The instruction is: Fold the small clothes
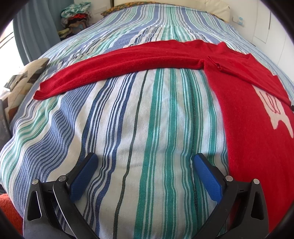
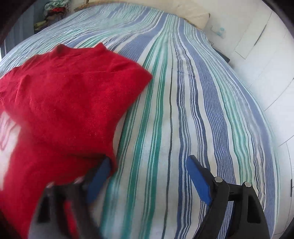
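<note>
Just beside right hand-held gripper (image 2: 148, 172): red sweater (image 2: 60, 103).

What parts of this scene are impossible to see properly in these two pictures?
- White design on the sweater: cut off by the left view's right edge, smeared in the right view.
- Right gripper: one finger blurred, partly under the red cloth.
- Clothes pile: too small to identify.

The sweater (image 1: 248, 117) lies on the bedspread (image 1: 139, 117), one sleeve (image 1: 117, 68) stretched out to the left. A pile of clothes (image 1: 76, 18) sits behind the bed, far left.
</note>
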{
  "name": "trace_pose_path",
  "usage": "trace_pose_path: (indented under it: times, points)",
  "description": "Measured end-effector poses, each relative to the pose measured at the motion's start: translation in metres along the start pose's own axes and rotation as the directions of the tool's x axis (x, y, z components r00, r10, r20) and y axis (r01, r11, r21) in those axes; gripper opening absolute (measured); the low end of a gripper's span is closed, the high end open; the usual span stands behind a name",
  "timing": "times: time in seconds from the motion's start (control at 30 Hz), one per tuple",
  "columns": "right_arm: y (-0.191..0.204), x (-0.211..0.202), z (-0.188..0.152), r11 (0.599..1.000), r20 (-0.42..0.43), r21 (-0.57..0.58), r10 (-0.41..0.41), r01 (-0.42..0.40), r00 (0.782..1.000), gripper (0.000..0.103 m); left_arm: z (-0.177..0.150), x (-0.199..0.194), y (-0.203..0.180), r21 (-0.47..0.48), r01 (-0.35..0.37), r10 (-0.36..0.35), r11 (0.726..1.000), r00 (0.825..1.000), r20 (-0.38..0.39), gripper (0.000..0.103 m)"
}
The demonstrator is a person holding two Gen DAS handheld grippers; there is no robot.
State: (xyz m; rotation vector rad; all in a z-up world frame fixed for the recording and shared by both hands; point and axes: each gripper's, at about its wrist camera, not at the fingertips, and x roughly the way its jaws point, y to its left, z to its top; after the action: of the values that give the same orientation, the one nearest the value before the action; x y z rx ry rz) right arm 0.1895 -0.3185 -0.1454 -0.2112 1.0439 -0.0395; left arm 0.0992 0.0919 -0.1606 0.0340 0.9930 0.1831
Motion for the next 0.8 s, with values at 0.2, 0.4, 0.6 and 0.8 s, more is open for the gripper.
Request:
trace_pose_path:
  times: [0.2, 0.4, 0.6, 0.8]
  points:
    - [-0.004, -0.042, -0.009, 0.998, 0.051, 0.017, 0.059, -0.060, 0.997, 0.082, 0.000, 0.000, 0.000, 0.000, 0.000, 0.000, 1.000, 1.000, 0.000, 0.103]
    - [-0.006, -0.094, -0.066, 0.981, 0.134, 0.123, 0.134, -0.150, 0.982, 0.088, 0.000, 0.000, 0.000, 0.001, -0.001, 0.001, 1.000, 1.000, 0.005, 0.103]
    - [-0.006, -0.125, -0.139, 0.967, 0.161, 0.223, 0.089, -0.124, 0.983, 0.092, -0.001, 0.000, -0.001, -0.001, -0.007, 0.007, 1.000, 1.000, 0.011, 0.103]
    - [-0.028, -0.123, -0.143, 0.936, 0.188, 0.336, 0.041, -0.103, 0.981, 0.098, -0.002, -0.001, -0.002, -0.001, -0.012, 0.012, 1.000, 1.000, 0.017, 0.103]
